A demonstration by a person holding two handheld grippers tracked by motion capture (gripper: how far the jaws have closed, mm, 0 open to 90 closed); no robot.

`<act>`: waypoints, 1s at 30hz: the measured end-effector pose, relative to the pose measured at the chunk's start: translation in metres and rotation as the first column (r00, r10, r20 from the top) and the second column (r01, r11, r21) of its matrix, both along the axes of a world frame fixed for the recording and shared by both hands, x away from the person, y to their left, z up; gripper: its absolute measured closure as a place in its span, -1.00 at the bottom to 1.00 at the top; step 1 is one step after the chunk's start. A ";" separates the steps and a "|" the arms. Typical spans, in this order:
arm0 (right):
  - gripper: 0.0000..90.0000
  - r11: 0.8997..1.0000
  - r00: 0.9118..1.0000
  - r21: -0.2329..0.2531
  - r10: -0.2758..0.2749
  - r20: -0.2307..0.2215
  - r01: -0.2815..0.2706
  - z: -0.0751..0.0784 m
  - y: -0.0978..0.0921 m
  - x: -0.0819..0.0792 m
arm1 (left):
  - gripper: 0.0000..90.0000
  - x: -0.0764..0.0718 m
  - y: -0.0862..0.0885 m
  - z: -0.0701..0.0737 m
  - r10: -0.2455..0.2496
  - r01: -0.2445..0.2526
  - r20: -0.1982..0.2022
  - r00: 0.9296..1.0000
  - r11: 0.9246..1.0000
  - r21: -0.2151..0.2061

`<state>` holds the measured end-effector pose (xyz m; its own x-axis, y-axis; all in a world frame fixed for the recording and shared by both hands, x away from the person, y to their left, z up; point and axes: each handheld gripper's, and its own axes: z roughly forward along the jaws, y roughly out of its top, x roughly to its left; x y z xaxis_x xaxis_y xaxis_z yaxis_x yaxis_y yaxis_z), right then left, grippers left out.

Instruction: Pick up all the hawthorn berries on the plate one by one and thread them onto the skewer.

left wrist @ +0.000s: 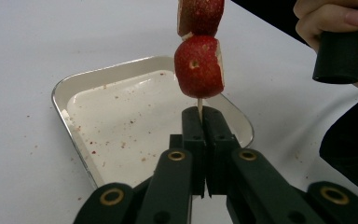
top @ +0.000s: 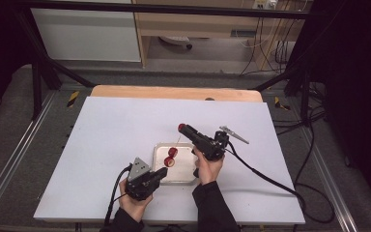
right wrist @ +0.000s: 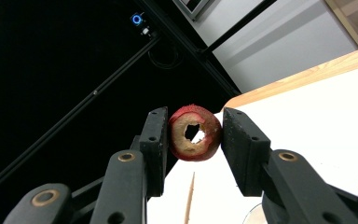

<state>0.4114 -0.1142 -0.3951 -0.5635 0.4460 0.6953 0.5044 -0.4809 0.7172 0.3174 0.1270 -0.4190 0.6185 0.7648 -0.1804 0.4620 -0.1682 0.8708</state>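
A thin wooden skewer stands upright over a small metal tray, with my left gripper shut on its lower end. Two red cored fruit pieces are threaded on it, one above the other. In the high view the left gripper sits at the tray's near left corner, with the threaded fruit above the tray. My right gripper is shut on a third red fruit ring with a hole through its middle. The skewer's tip points up just below that ring. The right gripper is raised beyond the tray's far edge.
The tray floor holds red crumbs. A person's right hand holds the other gripper's handle close by on the right. A wooden strip runs along the table's far edge. Cables trail over the table's right side.
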 end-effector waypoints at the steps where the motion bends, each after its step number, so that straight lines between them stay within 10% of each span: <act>1: 0.39 1.000 1.000 0.000 0.002 0.001 -0.002 0.000 0.000 0.000 | 0.97 0.000 -0.001 0.000 -0.003 0.003 -0.003 1.000 1.000 -0.006; 30: 0.39 1.000 1.000 0.018 0.016 -0.009 -0.016 -0.006 0.005 -0.003 | 0.97 0.004 -0.007 0.002 0.034 -0.034 0.003 0.999 0.998 -0.056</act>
<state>0.4089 -0.1093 -0.4011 -0.5639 0.4241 0.7087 0.5190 -0.4856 0.7035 0.3216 0.1203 -0.4166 0.5933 0.7742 -0.2205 0.4627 -0.1039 0.8804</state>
